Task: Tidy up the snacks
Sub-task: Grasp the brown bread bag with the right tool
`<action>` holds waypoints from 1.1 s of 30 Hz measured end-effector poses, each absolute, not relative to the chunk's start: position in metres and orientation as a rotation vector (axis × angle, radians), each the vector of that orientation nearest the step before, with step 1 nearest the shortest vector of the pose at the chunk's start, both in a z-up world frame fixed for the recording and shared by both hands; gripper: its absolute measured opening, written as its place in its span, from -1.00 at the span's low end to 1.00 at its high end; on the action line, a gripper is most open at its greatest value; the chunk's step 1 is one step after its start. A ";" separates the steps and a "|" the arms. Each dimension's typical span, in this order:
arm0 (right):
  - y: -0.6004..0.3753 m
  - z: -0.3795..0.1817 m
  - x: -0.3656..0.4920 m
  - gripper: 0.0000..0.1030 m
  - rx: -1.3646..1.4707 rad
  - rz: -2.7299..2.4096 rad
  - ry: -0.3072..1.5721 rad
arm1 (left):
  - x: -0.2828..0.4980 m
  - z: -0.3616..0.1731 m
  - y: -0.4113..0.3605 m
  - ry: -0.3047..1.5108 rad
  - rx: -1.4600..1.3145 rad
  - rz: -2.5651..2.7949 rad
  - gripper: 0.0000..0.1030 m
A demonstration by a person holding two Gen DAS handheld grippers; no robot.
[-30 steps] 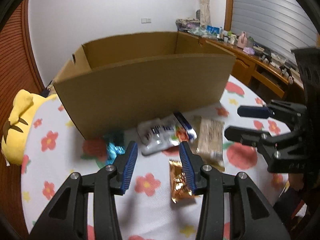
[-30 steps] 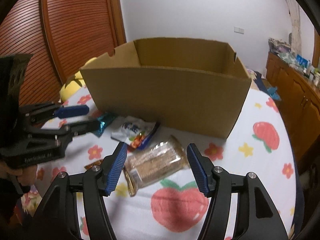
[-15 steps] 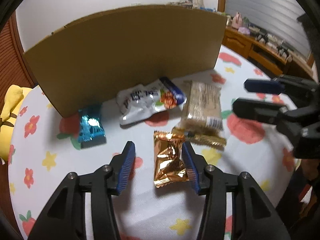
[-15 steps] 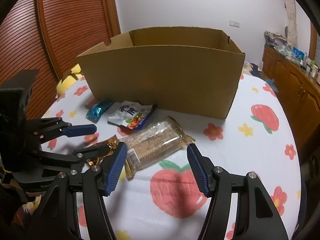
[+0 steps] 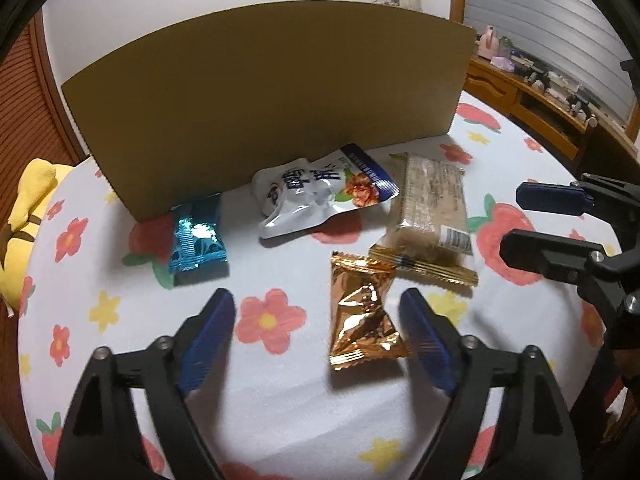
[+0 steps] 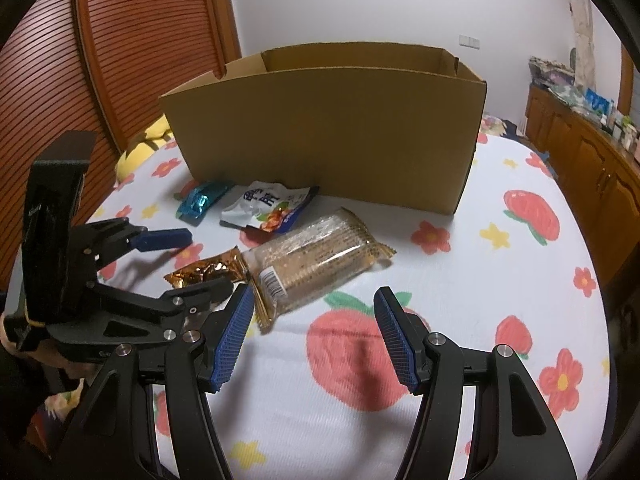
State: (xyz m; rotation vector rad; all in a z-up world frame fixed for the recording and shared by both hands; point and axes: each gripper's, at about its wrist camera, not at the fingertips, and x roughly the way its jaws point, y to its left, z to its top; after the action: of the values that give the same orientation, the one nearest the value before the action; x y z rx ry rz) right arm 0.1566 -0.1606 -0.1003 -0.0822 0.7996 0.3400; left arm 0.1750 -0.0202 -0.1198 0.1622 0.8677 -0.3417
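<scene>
Several snacks lie on the flowered tablecloth in front of an open cardboard box (image 5: 272, 92) (image 6: 328, 132): a blue foil packet (image 5: 198, 240) (image 6: 202, 200), a white pouch (image 5: 320, 192) (image 6: 268, 204), a clear cracker pack (image 5: 432, 208) (image 6: 316, 256) and a gold foil packet (image 5: 362, 320) (image 6: 208, 270). My left gripper (image 5: 318, 308) (image 6: 196, 264) hangs low over the cloth with its jaws opening. The gold packet lies between them, close to the right pad, untouched. My right gripper (image 6: 315, 296) (image 5: 514, 222) is open just short of the cracker pack's near end.
A yellow plush toy (image 5: 28, 216) (image 6: 144, 140) lies at the table's left edge beside the box. A wooden cabinet (image 5: 540, 92) (image 6: 580, 152) cluttered with small items runs along the right wall. A slatted wooden door (image 6: 120, 60) stands behind on the left.
My left gripper has sunk toward the cloth and its jaws have spread much wider around the gold packet. The right gripper has come slightly lower, its jaws unchanged.
</scene>
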 end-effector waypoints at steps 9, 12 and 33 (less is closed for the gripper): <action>-0.161 -0.109 0.171 0.24 -0.023 0.347 0.837 | 0.173 -0.120 -0.017 0.874 0.157 -0.383 0.72; -0.161 -0.112 0.180 0.26 0.008 0.349 0.851 | 0.172 -0.120 -0.018 0.871 0.165 -0.393 0.72; -0.135 -0.120 0.222 0.47 -0.077 0.267 0.905 | 0.162 -0.114 -0.004 0.812 0.099 -0.417 -0.26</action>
State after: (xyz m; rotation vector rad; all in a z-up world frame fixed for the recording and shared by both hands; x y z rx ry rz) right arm 0.2220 -0.1350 -0.1203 -0.0775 0.9045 0.2665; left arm 0.1623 -0.0039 -0.1139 0.0985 0.8124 -0.4169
